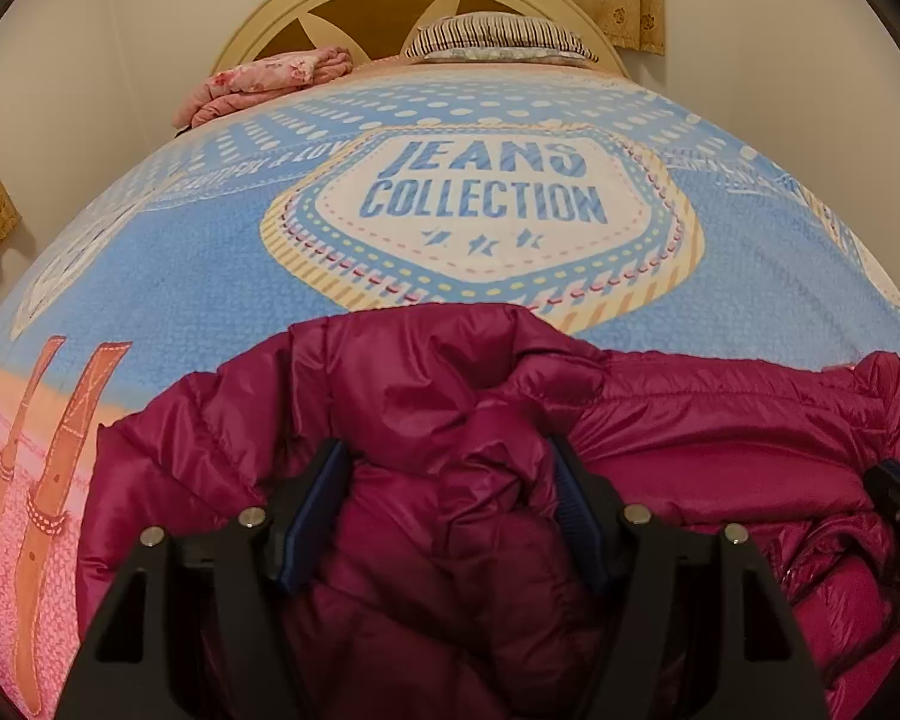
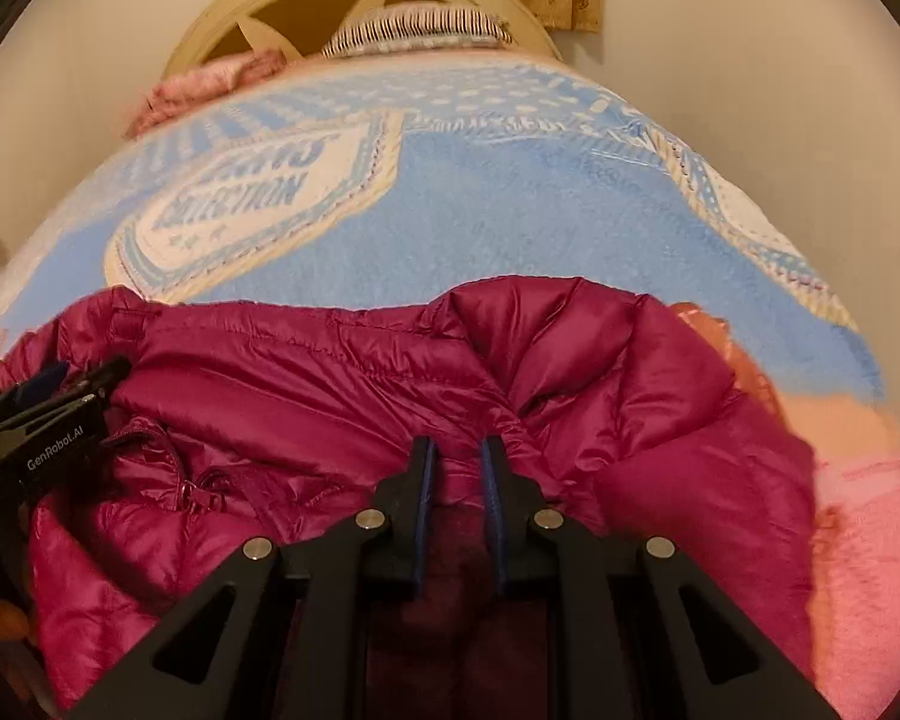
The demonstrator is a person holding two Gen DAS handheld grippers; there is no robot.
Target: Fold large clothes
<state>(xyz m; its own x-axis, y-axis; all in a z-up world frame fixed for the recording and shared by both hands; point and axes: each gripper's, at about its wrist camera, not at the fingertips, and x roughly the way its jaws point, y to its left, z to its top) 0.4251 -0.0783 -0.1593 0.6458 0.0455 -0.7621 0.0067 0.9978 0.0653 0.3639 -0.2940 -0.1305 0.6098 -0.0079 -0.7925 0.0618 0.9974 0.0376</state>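
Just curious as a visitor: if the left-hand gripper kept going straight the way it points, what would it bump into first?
Most likely the magenta puffer jacket. A bunched fold of it already sits between the open fingers of the left gripper, so it would push into that padding at once. The blue bedspread lies beyond it; depth is hard to judge.

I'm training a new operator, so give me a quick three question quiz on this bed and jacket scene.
1. True or false: the shiny magenta quilted puffer jacket lies on the blue printed "JEANS COLLECTION" blanket.
2. Which gripper's jaws stand wider: left gripper or right gripper?
3. Multiple choice: beside the striped pillow at the cream wooden headboard lies A) a folded pink floral cloth, B) a book, C) a lamp.

Key: 1 true; 2 left; 3 A.
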